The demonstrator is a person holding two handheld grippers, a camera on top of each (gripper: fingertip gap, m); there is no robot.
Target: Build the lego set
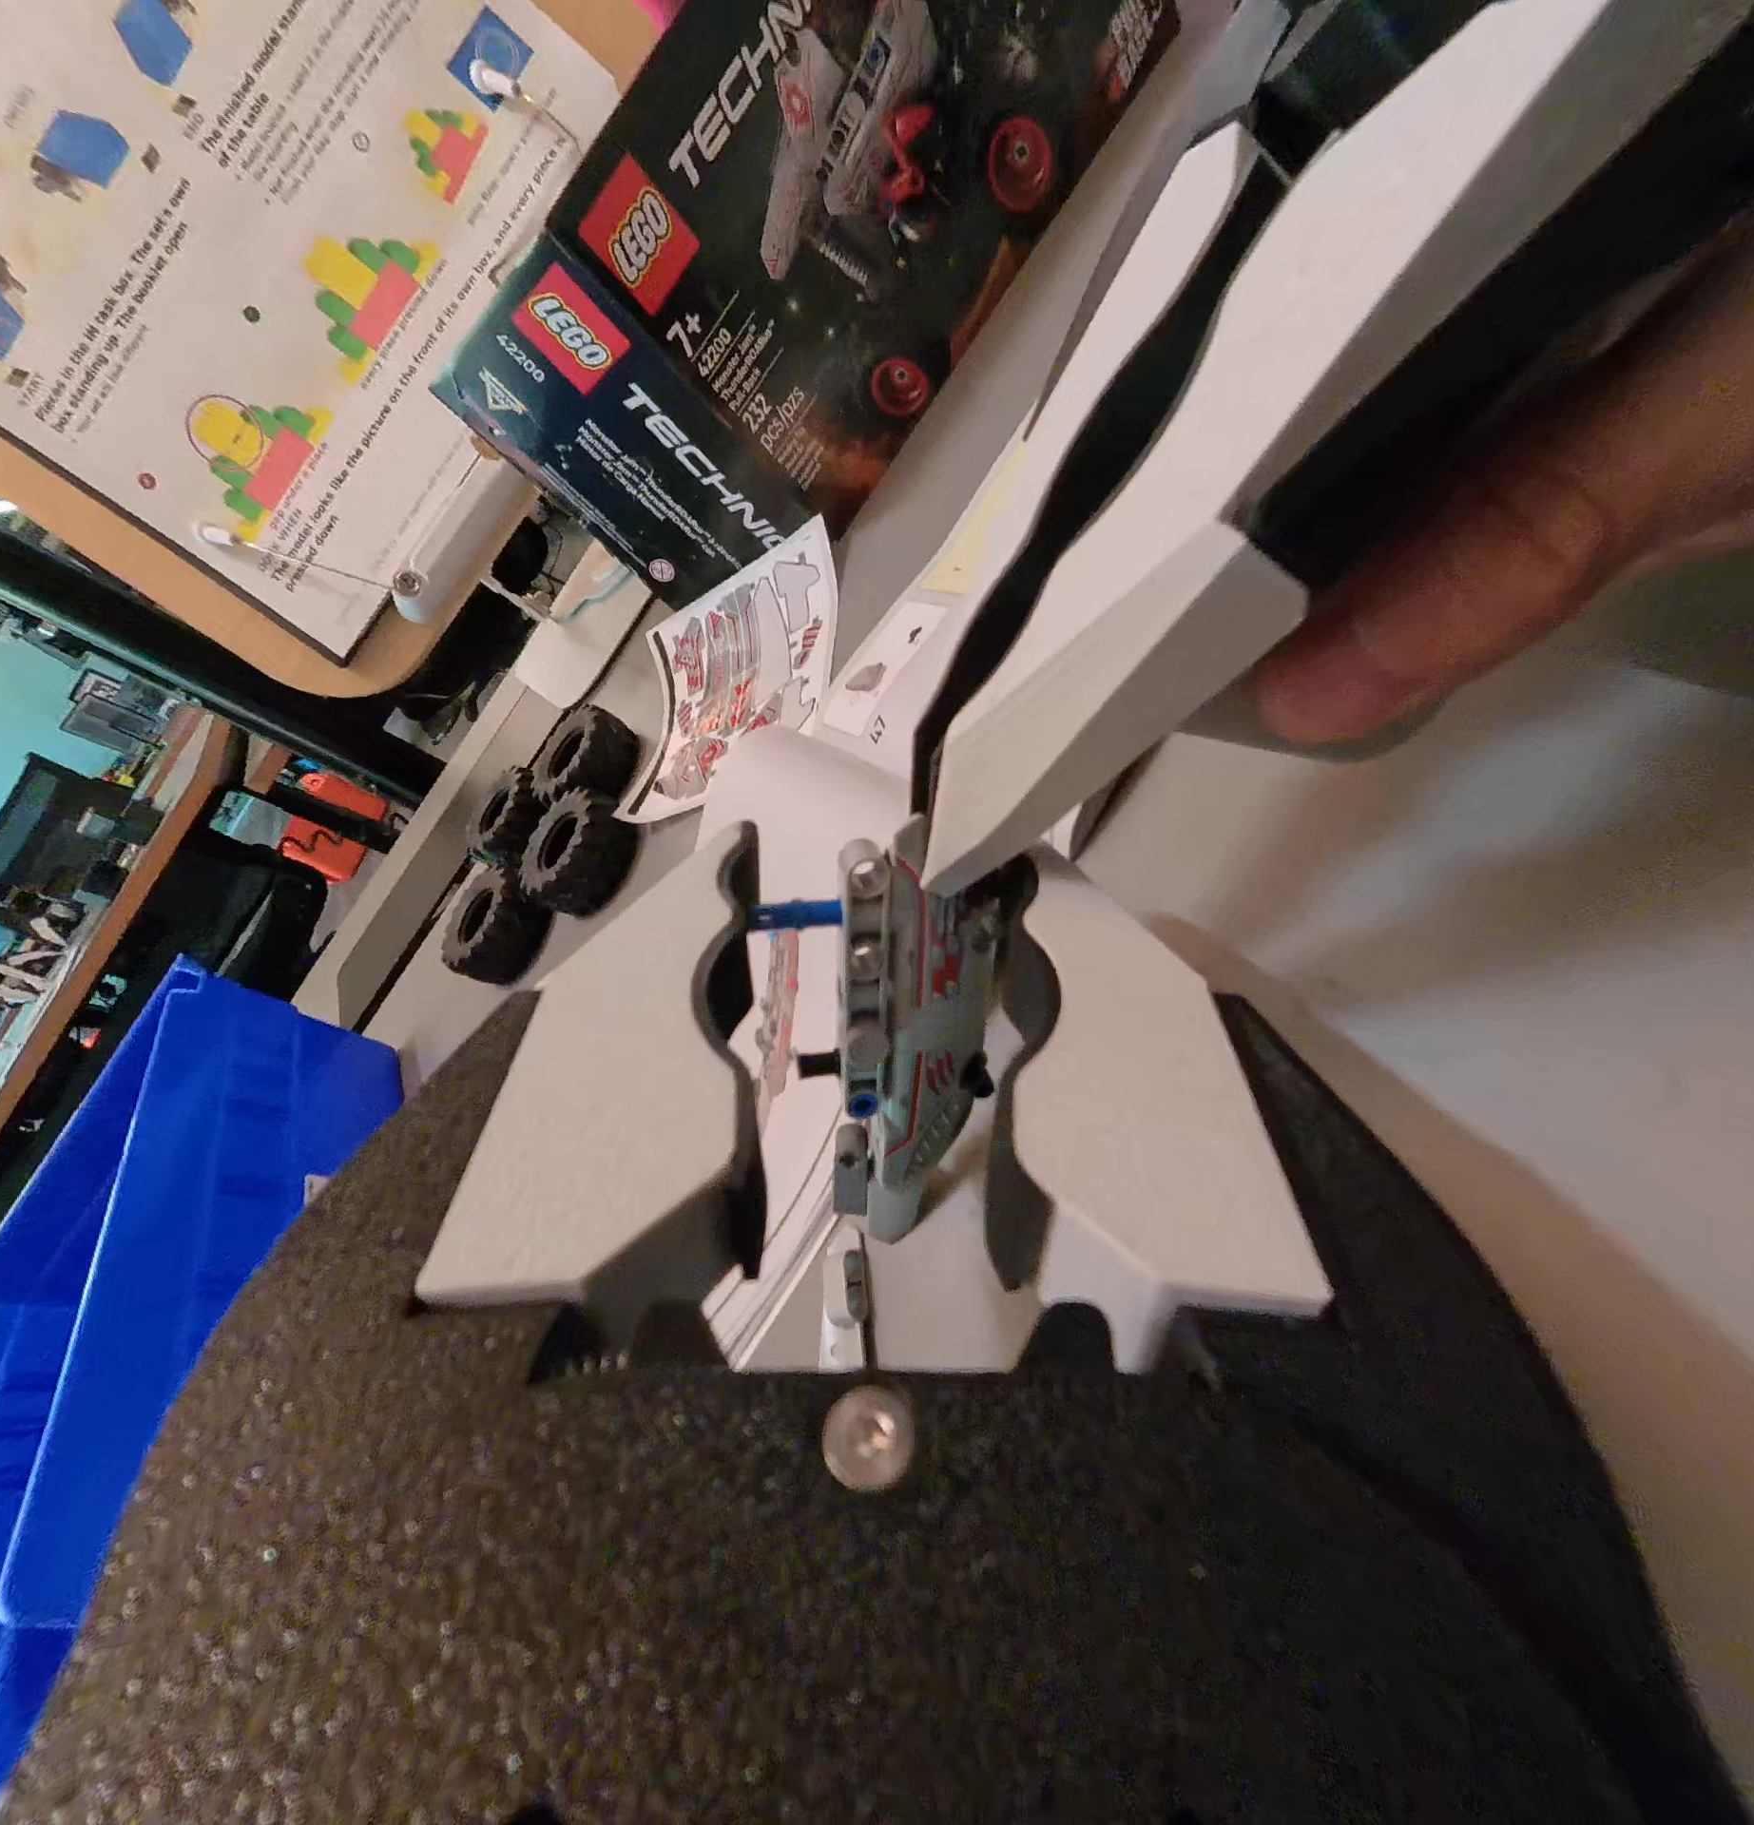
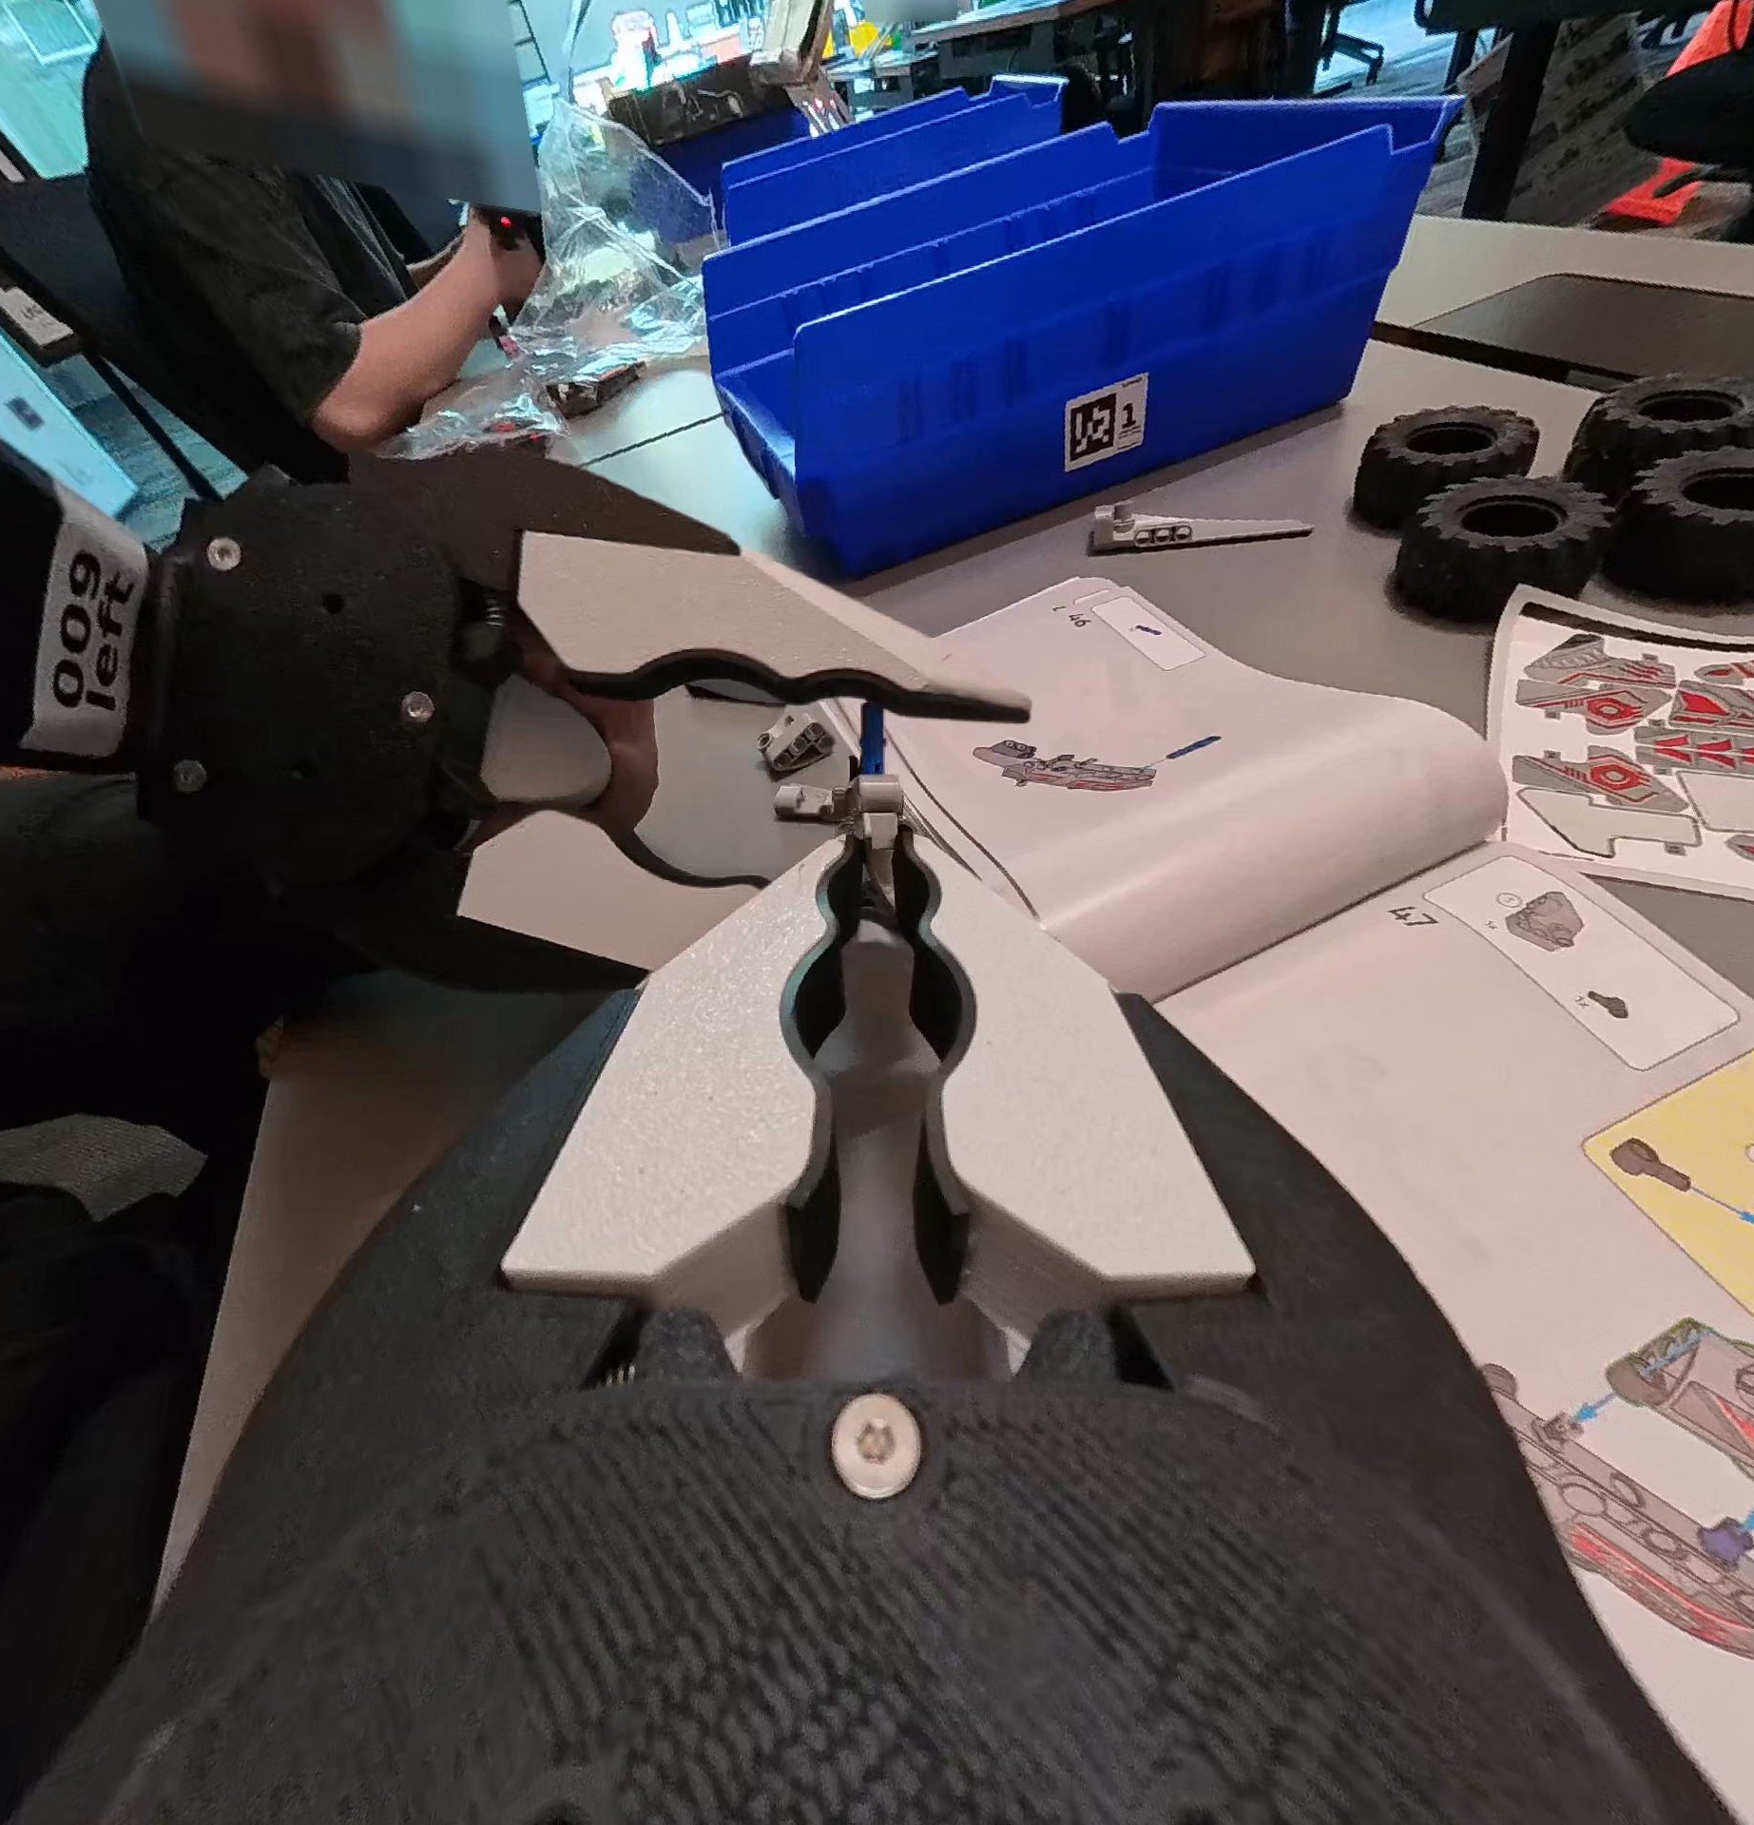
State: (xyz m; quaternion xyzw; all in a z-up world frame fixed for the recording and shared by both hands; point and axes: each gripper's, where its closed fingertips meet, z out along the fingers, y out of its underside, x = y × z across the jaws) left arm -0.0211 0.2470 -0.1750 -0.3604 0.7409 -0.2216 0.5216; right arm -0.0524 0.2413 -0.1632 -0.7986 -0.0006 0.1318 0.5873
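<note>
Your right tool (image 2: 878, 839) is closed on the grey stickered lego sub-assembly (image 1: 902, 1037), held above the open instruction booklet (image 2: 1248, 839) on the surface. Your left tool (image 1: 878, 988) stands wide open around it, gripping nothing. Light, rigid plastic; grip the studded beam, probably not the protruding thin blue axle (image 1: 798, 913), which could slide out.

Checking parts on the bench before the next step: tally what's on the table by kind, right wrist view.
Black tyres: 4
Blue bins: 2, nested
Loose grey lego pieces: 3
Open instruction booklet: 1
Sticker sheet: 1
Grey assembly with blue axle, held in the right claw: 1
Total: 12
</note>
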